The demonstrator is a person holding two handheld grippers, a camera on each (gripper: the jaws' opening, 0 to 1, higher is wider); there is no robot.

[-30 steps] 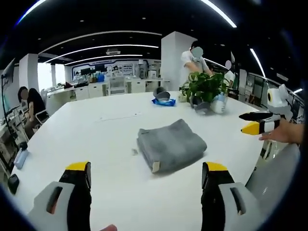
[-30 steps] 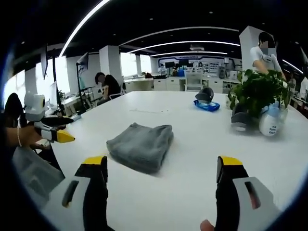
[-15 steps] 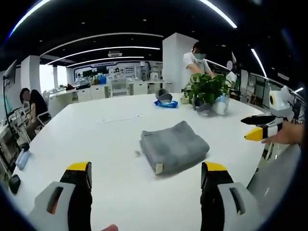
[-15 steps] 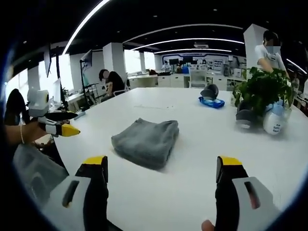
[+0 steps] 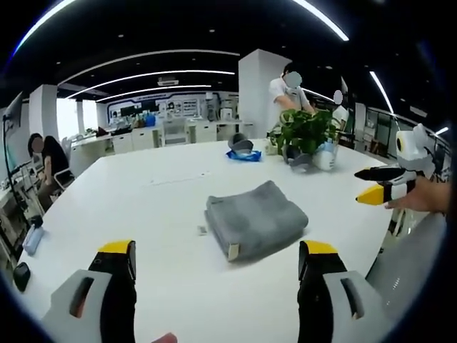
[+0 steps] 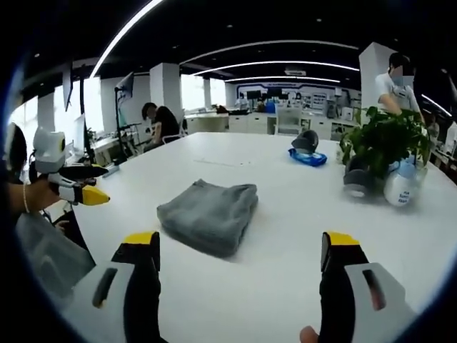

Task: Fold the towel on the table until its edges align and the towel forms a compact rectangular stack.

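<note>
A grey towel point(image 5: 255, 220) lies folded into a thick rectangular stack on the white table point(image 5: 143, 207); a small white tag sticks out at its near corner. In the right gripper view the same towel point(image 6: 208, 215) rests left of centre. My left gripper point(image 5: 218, 275) hovers open above the table's near edge, short of the towel, nothing between its jaws. Equally wide open and empty, my right gripper point(image 6: 243, 275) is held back from the towel. Each gripper also appears in the other's view, held in a hand off the table's side: the right gripper point(image 5: 385, 184) and the left gripper point(image 6: 71, 187).
A potted plant point(image 6: 382, 143) stands at the table's far right with a white bottle point(image 6: 400, 182) and a dark object point(image 6: 355, 176) beside it. A blue pack with a dark item point(image 6: 305, 146) lies further back. People sit and stand around the office. A small scrap point(image 5: 201, 230) lies by the towel.
Both views have shifted slightly as the hands moved. The towel lies as before and both grippers stay open.
</note>
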